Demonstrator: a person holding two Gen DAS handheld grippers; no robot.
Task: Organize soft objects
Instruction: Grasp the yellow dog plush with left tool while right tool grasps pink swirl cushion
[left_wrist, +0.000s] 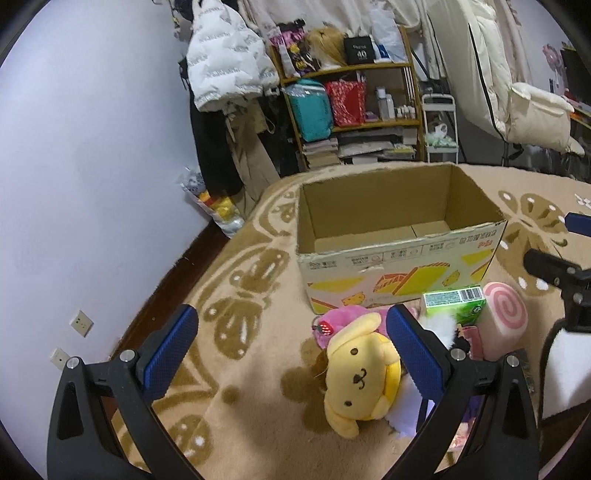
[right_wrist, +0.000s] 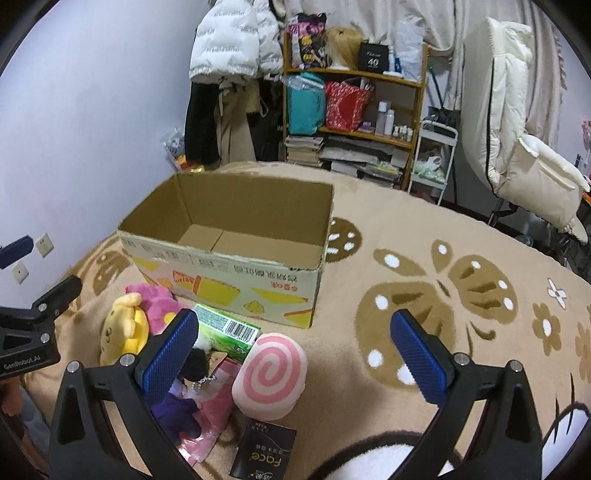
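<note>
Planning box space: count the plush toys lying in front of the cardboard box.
4: yellow dog plush far left, pink plush behind it, dark-haired purple doll nearer the camera, pink swirl roll cushion on the right. Others may be hidden.

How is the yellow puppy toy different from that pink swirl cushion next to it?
The yellow puppy plush is yellow with a stitched face and floppy ears; the pink swirl cushion is a plain roll with a pink spiral on its end and no face. The puppy lies face-up between the open left tool's fingers; the cushion sits ahead of the right tool, untouched. Both look soft and rest on the rug in front of the cardboard box.
</note>
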